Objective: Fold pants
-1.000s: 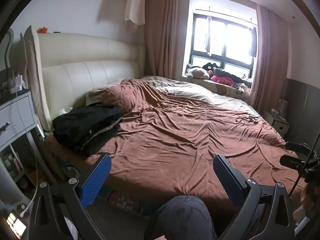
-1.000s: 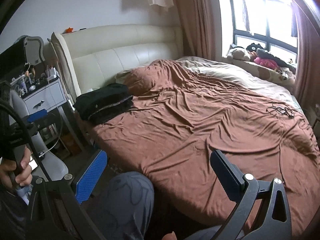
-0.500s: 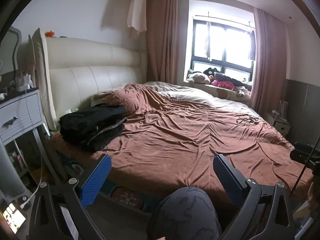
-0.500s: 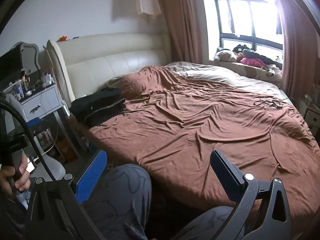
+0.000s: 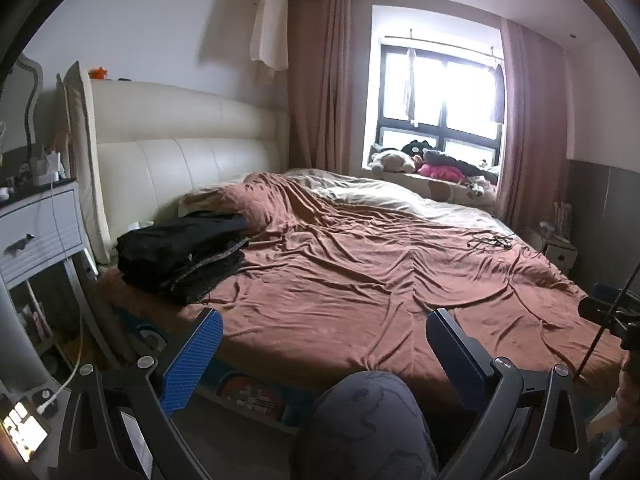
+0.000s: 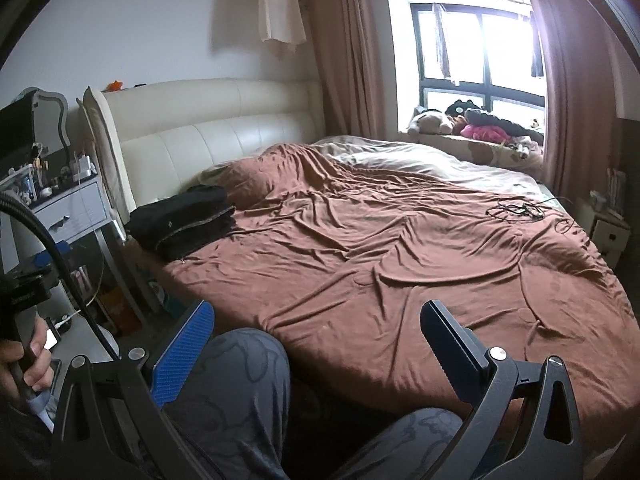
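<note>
Both our claws stand wide apart and grip nothing. Our left claw (image 5: 324, 332) hangs in the air off the near edge of the bed (image 5: 360, 280), with our knee (image 5: 360, 420) in grey patterned cloth just under it. Our right claw (image 6: 316, 324) hangs the same way, jaws spread, above both knees (image 6: 240, 392). In the right view our left hand (image 6: 24, 364) shows at the far left, wrapped around the handle of the other tool.

A rumpled brown sheet covers the bed, and a pale blanket (image 5: 380, 196) lies along its far side by the window (image 5: 440, 80). No box or basket is plain to us. The white nightstand (image 5: 40, 224) beside the headboard (image 5: 180, 148) has one drawer, closed, and small items on its top that we cannot make out. Its open lower shelf holds some things too dim to name.

The pants (image 5: 180, 248) are a black heap at the head end of the bed on its left side, near the headboard and well apart from both claws. They lie in thick stacked layers, with a lighter grey band running along one edge. From the right view the pants (image 6: 184, 220) look the same: a dark, low bundle, touching the brown sheet just beside a covered pillow (image 6: 248, 176). A tangle of black cable (image 5: 488, 242) lies on the sheet far over on the right. Stuffed toys (image 5: 420, 160) sit on the window ledge.
</note>
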A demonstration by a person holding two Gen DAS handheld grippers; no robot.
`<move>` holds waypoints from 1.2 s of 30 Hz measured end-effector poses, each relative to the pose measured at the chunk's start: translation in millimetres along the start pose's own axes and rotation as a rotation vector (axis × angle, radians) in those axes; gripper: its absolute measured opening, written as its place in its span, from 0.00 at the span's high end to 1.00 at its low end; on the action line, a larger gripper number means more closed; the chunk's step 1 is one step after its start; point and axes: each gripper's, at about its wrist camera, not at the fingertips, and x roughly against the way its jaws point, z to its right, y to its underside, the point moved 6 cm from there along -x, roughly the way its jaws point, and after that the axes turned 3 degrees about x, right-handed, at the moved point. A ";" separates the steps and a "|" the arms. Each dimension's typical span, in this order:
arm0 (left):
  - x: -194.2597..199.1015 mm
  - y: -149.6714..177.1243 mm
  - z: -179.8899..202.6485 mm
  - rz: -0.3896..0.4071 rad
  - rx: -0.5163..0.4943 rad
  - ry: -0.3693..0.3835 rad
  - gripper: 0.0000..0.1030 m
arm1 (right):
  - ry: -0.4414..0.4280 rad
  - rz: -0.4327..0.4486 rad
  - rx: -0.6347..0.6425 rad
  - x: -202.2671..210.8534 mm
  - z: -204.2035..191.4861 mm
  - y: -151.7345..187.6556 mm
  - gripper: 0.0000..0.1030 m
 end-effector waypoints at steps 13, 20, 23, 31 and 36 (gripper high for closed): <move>6.1 -3.3 1.9 0.019 -0.003 0.000 0.00 | 0.001 -0.008 -0.019 -0.1 5.5 -1.5 0.00; 9.3 -6.1 1.8 0.029 0.001 0.002 0.00 | 0.002 -0.005 -0.014 1.9 4.9 -0.8 0.00; 10.3 -6.8 2.4 0.032 -0.003 0.001 0.00 | -0.002 -0.007 -0.015 2.2 4.5 -0.4 0.00; 13.1 -7.9 3.2 0.031 0.000 0.010 0.00 | -0.005 -0.016 -0.014 1.8 6.5 -1.6 0.00; 13.1 -9.2 3.2 0.033 -0.001 0.010 0.00 | -0.002 -0.014 -0.013 2.6 7.8 -2.5 0.00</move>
